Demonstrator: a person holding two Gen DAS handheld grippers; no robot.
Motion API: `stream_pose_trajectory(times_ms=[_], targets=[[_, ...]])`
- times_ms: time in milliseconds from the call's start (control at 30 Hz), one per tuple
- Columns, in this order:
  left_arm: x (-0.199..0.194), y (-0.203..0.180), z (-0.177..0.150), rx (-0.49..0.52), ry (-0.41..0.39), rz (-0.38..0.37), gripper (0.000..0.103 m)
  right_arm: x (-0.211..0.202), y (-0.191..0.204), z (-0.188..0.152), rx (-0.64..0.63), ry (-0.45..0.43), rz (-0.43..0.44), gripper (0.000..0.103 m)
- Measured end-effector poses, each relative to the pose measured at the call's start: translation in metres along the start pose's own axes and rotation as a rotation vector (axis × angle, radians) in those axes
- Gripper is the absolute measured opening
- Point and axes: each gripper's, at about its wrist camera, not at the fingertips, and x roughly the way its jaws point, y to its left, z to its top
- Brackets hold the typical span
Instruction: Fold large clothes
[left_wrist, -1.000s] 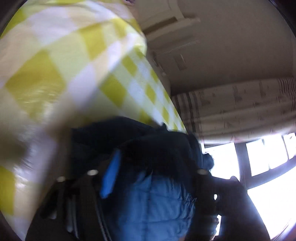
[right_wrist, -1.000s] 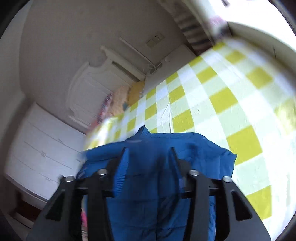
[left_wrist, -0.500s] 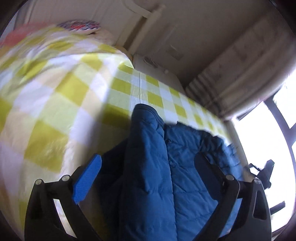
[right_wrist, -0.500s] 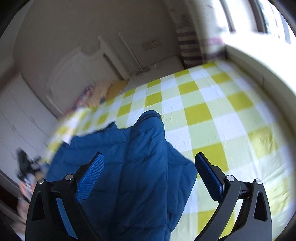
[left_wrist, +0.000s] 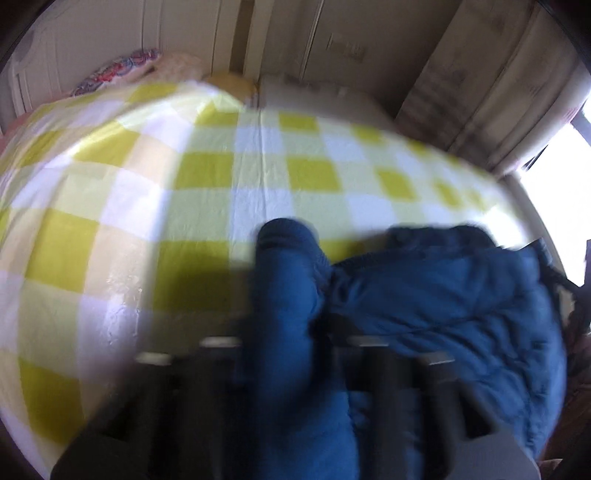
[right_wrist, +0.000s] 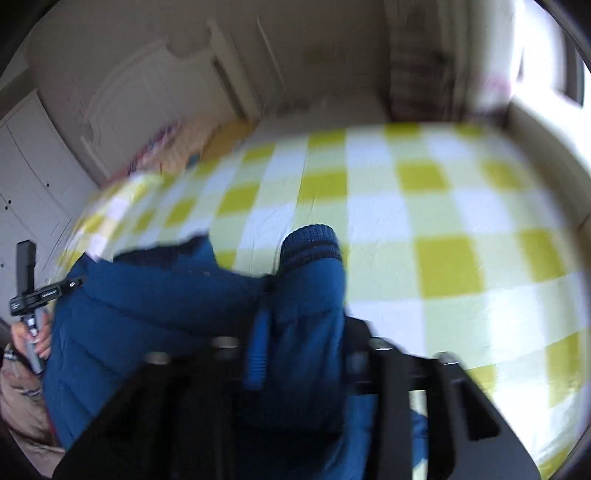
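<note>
The jacket (left_wrist: 436, 295) is a deep blue, quilted, with a darker ribbed knit cuff (right_wrist: 312, 243) on the sleeve. It's on a bedsheet (left_wrist: 221, 206) checked in yellow, pale yellow and white squares. The right gripper (right_wrist: 299, 354) is black with a bright blue pad (pretty blurry though). The pillow (left_wrist: 114, 72) at the far end has a red-and-blue print, and the wall behind is cream.

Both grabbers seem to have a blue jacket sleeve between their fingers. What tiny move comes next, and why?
Probably carry each sleeve inward across the jacket body. The left gripper and right gripper each appear closed on a sleeve, whose cuffs stick out toward the checked bedspread, while the jacket's body lies bunched between them. The blur leaves the grip uncertain.
</note>
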Motion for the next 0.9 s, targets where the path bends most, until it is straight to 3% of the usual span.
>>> stream_pose_trajectory(times_ms=[100, 200, 300, 400, 467, 533, 567, 600, 633, 700, 733, 767, 833, 900], targets=[[-0.059, 0.001, 0.004, -0.051, -0.146, -0.095, 0.008, -0.055, 0.017, 0.008, -0.035, -0.130, 0.038, 0.020], [-0.089, -0.003, 0.014, -0.037, -0.220, -0.098, 0.008, -0.085, 0.029, 0.022, -0.066, -0.210, 0.039, 0.020], [-0.060, 0.006, 0.021, -0.082, -0.175, -0.063, 0.009, -0.059, 0.022, 0.032, -0.022, -0.182, 0.032, 0.020], [0.005, 0.021, 0.012, -0.117, -0.067, 0.016, 0.012, 0.018, 0.008, 0.020, 0.002, -0.020, -0.062, 0.020], [0.033, 0.026, -0.001, -0.123, -0.014, 0.071, 0.031, 0.058, -0.008, 0.000, 0.037, 0.107, -0.070, 0.023], [0.031, 0.032, 0.000, -0.151, -0.021, 0.063, 0.041, 0.061, -0.024, -0.006, 0.105, 0.104, -0.056, 0.027], [0.028, 0.034, 0.001, -0.155, -0.026, 0.081, 0.047, 0.059, -0.033, -0.005, 0.142, 0.113, -0.042, 0.033], [0.025, 0.036, 0.001, -0.156, -0.032, 0.104, 0.061, 0.056, -0.043, -0.004, 0.187, 0.134, -0.023, 0.046], [0.019, 0.040, 0.002, -0.163, -0.046, 0.121, 0.070, 0.049, -0.049, -0.003, 0.216, 0.144, -0.024, 0.053], [-0.005, 0.047, -0.003, -0.183, -0.092, 0.079, 0.073, 0.017, -0.054, -0.001, 0.248, 0.104, 0.013, 0.079], [-0.027, 0.051, -0.011, -0.190, -0.128, 0.029, 0.077, -0.003, -0.054, -0.003, 0.239, 0.072, 0.038, 0.084], [-0.040, 0.050, -0.016, -0.186, -0.145, 0.002, 0.087, -0.028, -0.052, -0.006, 0.218, 0.031, 0.062, 0.090], [-0.088, 0.049, -0.044, -0.122, -0.205, -0.060, 0.100, -0.091, -0.050, -0.028, 0.136, -0.072, 0.095, 0.091], [-0.117, 0.042, -0.076, -0.041, -0.220, -0.072, 0.100, -0.133, -0.047, -0.058, 0.067, -0.115, 0.099, 0.091]])
